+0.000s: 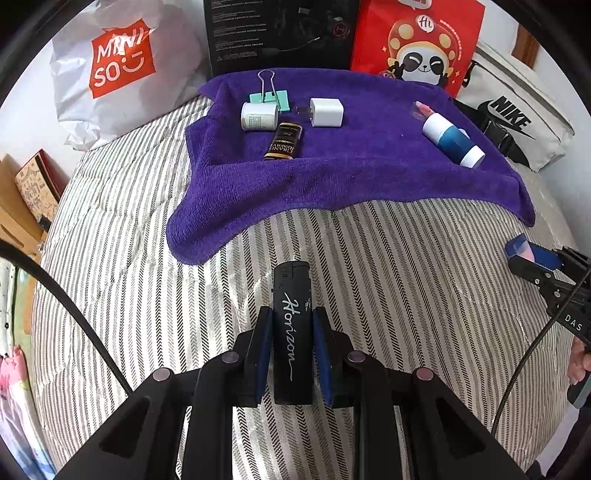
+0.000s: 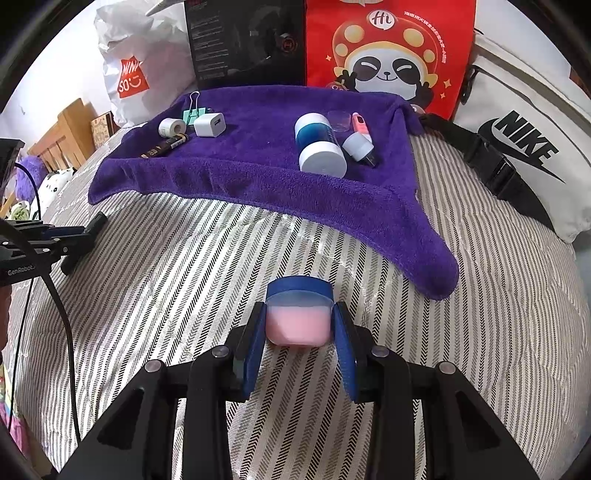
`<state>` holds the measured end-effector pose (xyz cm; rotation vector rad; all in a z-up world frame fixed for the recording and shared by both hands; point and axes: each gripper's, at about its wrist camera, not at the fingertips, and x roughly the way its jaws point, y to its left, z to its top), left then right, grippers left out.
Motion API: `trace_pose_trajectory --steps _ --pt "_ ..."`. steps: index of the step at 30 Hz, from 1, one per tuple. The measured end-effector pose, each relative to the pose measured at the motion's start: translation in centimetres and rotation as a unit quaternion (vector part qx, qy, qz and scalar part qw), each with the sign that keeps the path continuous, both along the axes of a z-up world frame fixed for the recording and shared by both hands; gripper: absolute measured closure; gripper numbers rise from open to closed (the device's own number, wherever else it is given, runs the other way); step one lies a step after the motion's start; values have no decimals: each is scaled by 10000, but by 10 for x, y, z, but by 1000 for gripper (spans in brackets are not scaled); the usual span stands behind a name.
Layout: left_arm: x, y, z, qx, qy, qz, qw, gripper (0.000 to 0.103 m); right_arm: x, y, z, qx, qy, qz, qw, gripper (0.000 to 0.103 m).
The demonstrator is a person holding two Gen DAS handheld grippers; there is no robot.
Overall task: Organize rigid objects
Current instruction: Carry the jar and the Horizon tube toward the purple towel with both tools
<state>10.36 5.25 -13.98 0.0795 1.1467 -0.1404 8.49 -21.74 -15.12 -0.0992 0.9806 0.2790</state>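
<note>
My left gripper [image 1: 291,314] is shut on a black lighter [image 1: 291,328] with white script, held over the striped bedspread. My right gripper [image 2: 299,308] is shut on a small pink jar with a blue lid [image 2: 298,314]; the left wrist view shows that jar [image 1: 532,254] at the right edge. Ahead lies a purple towel [image 2: 258,173]. On its left part sit a mint binder clip [image 1: 267,94], a small white roll [image 1: 258,116], a white charger cube [image 1: 327,112] and a dark tube [image 1: 284,140]. A blue and white bottle [image 2: 317,142] and a small pink-tipped bottle [image 2: 360,142] lie on its right.
Behind the towel stand a white shopping bag [image 1: 110,74], a black box [image 1: 277,33] and a red panda bag [image 2: 388,48]. A white sports bag with a black strap [image 2: 524,147] lies at the right. The striped bedspread [image 2: 184,258] spreads between grippers and towel. A wooden frame [image 2: 70,133] borders the left.
</note>
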Motion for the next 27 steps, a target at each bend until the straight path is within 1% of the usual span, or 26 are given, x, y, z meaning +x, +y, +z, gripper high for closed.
trace_pose_trajectory --steps 3,7,10,12,18,21,23,24,27 --pt "1 -4 -1 95 14 -2 10000 82 0 -3 0 114 48 1 9999 67" --pt "2 0 -1 -14 10 0 10000 82 0 -1 0 63 41 31 10000 67" --pt "2 5 0 -178 47 80 9998 82 2 -4 2 149 98 25 9998 67" --pt "-3 6 3 -291 23 87 9995 82 0 -7 8 218 73 20 9997 67" --pt "-7 3 18 -387 -91 9 9992 82 0 -13 30 240 -54 77 9997 67" --pt "-3 2 28 -483 -221 -29 9986 82 5 -16 38 201 -89 61 9997 67" --pt "3 4 33 -711 -240 -57 9972 82 8 -17 43 195 -100 44 9998 67" --pt "5 4 35 -756 -231 -72 9968 82 10 -18 46 224 -118 37 9997 67" --pt "14 4 43 -755 -332 -80 9966 82 16 -17 54 247 -151 67 9996 67"
